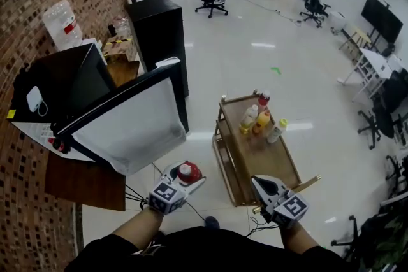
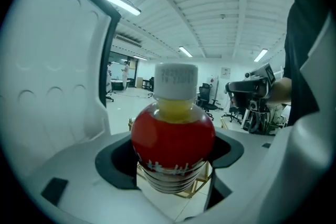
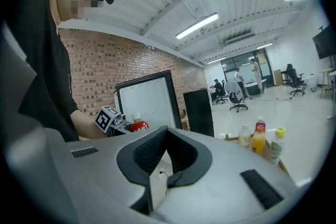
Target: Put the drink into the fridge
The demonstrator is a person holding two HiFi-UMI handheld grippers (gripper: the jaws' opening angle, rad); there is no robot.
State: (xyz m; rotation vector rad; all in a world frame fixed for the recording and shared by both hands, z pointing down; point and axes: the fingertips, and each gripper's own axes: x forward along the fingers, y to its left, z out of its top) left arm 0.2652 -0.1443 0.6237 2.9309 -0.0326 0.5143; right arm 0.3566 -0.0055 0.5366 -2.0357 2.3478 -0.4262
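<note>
Left gripper (image 1: 190, 177): jaws clamped on the drink (image 2: 173, 136), a round bottle with a red label and white cap, yellow liquid showing at the neck.
Drink's place: held upright above the floor, between the fridge door (image 1: 131, 127) and the cart (image 1: 271, 162).
Right gripper (image 1: 260, 185): jaws together, nothing in them, just over the cart's near end.
Fridge (image 1: 67, 83): door swung wide; interior too dark to see any contents.
Cart's load: four bottles (image 1: 261, 116) at the far end.

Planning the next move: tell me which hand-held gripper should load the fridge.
Left. The left hand-held gripper holds the red bottle nearer the open fridge; the right hand-held gripper is empty, by the cart.
</note>
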